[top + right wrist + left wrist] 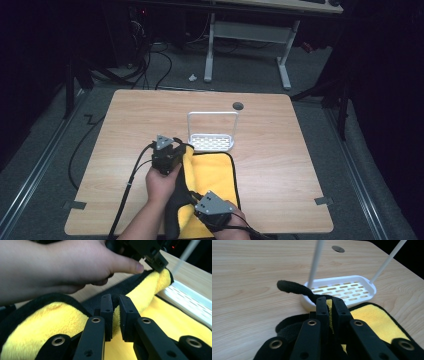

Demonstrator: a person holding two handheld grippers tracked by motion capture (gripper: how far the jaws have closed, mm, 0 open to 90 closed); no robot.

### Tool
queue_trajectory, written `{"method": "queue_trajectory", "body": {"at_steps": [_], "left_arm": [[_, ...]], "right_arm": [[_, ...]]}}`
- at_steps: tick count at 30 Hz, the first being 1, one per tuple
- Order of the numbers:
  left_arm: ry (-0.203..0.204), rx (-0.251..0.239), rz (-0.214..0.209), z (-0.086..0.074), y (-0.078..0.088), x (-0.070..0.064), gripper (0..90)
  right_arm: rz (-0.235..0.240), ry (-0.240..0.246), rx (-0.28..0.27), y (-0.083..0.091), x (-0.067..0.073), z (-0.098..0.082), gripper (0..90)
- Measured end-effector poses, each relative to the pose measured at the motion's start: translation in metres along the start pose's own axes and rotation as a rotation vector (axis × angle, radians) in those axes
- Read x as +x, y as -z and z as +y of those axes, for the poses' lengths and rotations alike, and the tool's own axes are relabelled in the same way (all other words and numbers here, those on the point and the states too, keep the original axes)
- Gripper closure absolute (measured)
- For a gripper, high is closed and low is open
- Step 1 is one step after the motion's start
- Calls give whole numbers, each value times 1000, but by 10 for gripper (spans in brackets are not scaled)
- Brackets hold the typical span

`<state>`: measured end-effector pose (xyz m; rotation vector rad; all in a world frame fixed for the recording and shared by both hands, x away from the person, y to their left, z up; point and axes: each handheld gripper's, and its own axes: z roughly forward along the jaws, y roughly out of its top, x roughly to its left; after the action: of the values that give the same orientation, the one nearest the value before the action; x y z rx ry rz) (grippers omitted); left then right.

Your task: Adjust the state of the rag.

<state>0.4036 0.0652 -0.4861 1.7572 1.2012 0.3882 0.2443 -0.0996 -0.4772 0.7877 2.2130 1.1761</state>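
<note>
On the wooden table (125,130), seen from the high view, a yellow cloth (212,172) with a black edge lies toward six o'clock, its far edge just beside a white slotted tray (212,143) with a tall wire handle. The left gripper (172,150) sits at the cloth's ten o'clock corner, and the right gripper (197,200) at about seven o'clock on its near-left edge, so the left side of the cloth is lifted and folded over between them. A dark round hole (238,106) marks the table at one o'clock from the tray.

The left gripper view brings what the high view hides: the left gripper (330,305) has its jaws drawn together on a thin fold of cloth (374,320), yellow pile showing in the slit between them, and a black corner of the hem curls up at eleven o'clock in front of the tray (342,290).

The right gripper view shows the right gripper (116,306) likewise clamped on a yellow ridge of the cloth (50,320). At twelve o'clock the person's left hand (62,262) reaches across with the thumb extended, and at one o'clock the left gripper (160,265) pinches the far end of the same ridge. The tray's rim (190,302) lies at three o'clock.
</note>
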Motion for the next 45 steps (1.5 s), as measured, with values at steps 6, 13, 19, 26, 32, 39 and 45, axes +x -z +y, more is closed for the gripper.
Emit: {"method": "queue_trajectory", "body": {"at_steps": [6,13,19,26,32,39,45], "left_arm": [[-21,19,-7,5,-18,-27,840],[-35,52,-7,7,-36,-49,836],[-57,36,-24,13,-36,-61,838],[-86,58,-38,16,-42,-72,836],[-77,114,-74,7,-61,-79,808],[-68,82,-131,6,-58,-86,638],[-77,61,-155,3,-42,-77,606]], "right_arm": [[-34,-21,32,20,-22,-21,829],[-60,-39,80,32,-37,-42,826],[-76,-56,75,43,-45,-46,827],[-94,-60,71,50,-46,-48,826],[-113,-104,130,48,-56,-65,759],[-152,-178,89,56,-70,-71,672],[-171,-181,87,56,-74,-73,661]]}}
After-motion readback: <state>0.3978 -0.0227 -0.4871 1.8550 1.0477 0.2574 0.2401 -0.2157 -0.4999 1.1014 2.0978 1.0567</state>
